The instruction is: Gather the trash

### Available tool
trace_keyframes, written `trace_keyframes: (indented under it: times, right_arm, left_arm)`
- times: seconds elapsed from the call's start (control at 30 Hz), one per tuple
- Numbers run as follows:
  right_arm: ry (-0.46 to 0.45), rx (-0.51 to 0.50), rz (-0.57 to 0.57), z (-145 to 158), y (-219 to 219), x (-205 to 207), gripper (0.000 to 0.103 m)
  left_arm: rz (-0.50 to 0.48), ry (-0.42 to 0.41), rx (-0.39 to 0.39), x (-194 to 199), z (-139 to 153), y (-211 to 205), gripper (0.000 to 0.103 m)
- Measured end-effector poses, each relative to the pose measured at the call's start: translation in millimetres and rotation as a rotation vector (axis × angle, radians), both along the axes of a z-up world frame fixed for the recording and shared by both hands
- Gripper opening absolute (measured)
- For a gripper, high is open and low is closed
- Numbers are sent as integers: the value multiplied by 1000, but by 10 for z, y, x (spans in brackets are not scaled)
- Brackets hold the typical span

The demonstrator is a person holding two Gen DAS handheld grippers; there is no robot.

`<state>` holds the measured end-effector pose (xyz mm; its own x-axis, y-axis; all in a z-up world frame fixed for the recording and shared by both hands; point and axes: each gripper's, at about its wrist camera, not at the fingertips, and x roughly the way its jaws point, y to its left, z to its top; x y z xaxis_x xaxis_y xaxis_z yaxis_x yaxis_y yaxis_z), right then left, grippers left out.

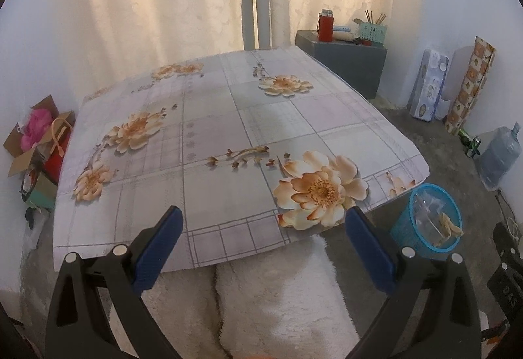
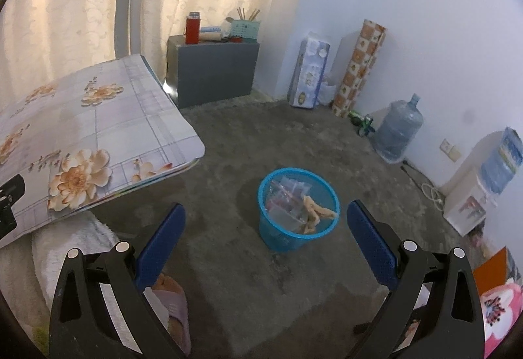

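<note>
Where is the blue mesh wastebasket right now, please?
The blue mesh plastic wastebasket stands on the grey concrete floor, centre of the right wrist view, just right of the floral-clothed table's corner.

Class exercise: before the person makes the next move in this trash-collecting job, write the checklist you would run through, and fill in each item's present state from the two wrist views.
1. Left gripper open and holding nothing: ok.
2. Right gripper open and holding nothing: ok.
3. Blue basket upright on the floor beside the table: ok.
4. Collected trash inside the basket, wrappers and peel-like scraps: ok.
5. No trash left on the flowered tablecloth: ok in the left wrist view.
6. No trash left on the floor under the table: cannot tell, hidden.
</note>
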<state>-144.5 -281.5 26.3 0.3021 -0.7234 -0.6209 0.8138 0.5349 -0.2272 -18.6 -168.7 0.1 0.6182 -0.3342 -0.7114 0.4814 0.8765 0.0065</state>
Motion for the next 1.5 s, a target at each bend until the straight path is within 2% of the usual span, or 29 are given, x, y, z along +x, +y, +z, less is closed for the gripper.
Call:
trace_keyframes:
  times: [0.4,0.8,1.5]
  right_arm:
    - [14,12,0,-29,-32,14,95]
    - [16,11,4,-33,-24,22,95]
    - [17,5,3,-19,-30,-6,95]
  left_arm:
    - [-12,31,21,-27,-51,-91,97]
    - [-31,64,5,-83,-55,-108,97]
    - [-39,66,5,-125,-35,-111,97]
